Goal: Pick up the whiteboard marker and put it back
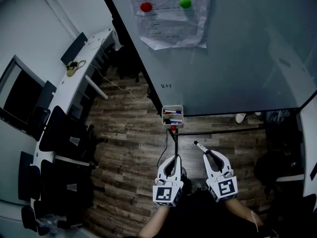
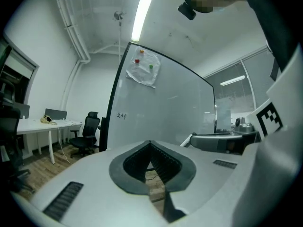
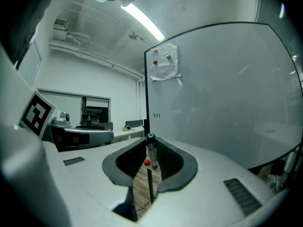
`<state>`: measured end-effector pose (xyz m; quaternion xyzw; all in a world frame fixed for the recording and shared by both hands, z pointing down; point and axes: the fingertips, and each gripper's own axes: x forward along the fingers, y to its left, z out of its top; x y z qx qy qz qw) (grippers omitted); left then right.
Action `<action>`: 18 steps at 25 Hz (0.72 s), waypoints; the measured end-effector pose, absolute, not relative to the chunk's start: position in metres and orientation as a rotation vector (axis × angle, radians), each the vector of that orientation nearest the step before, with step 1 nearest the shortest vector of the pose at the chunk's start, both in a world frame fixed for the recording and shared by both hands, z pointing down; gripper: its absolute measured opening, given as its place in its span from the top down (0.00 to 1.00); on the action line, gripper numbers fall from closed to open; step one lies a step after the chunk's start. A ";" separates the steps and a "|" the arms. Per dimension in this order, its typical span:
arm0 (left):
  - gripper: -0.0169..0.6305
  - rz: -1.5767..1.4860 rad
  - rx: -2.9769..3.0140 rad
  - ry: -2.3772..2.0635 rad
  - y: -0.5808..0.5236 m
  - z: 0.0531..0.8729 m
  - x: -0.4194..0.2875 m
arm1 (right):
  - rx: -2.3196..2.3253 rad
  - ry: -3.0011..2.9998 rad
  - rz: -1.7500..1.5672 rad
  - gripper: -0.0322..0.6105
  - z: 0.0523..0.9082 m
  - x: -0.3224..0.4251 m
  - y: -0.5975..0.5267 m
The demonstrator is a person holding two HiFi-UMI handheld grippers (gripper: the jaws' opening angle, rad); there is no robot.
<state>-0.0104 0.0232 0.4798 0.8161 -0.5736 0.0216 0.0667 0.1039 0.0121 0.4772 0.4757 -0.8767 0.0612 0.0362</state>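
Note:
A white whiteboard marker [image 1: 200,147] with a dark cap sticks forward out of my right gripper [image 1: 208,154], which is shut on its barrel. In the right gripper view the marker [image 3: 151,151] stands between the jaws of the right gripper [image 3: 150,144], cap towards the whiteboard [image 3: 222,93]. A white marker tray [image 1: 172,116] with several markers hangs at the whiteboard's [image 1: 237,58] lower left corner, ahead of both grippers. My left gripper [image 1: 174,158] is shut and empty, just below the tray; its jaws meet at the tip in the left gripper view [image 2: 150,148].
A paper sheet [image 1: 171,14] is pinned to the board by a red and a green magnet. The board's black stand bar [image 1: 218,131] crosses in front of the grippers. A long white desk [image 1: 74,83] and black office chairs [image 1: 59,133] stand at the left on the wooden floor.

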 end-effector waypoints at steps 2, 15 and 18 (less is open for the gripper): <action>0.96 0.080 2.467 -1.733 0.021 0.480 -0.010 | 1.448 -2.708 0.181 0.83 0.480 0.102 0.012; 0.96 0.053 2.484 -1.747 0.012 0.470 -0.017 | 1.446 -2.695 0.205 0.83 0.476 0.094 0.000; 0.96 0.051 2.485 -1.742 0.010 0.470 -0.022 | 1.440 -2.693 0.205 0.83 0.477 0.089 -0.004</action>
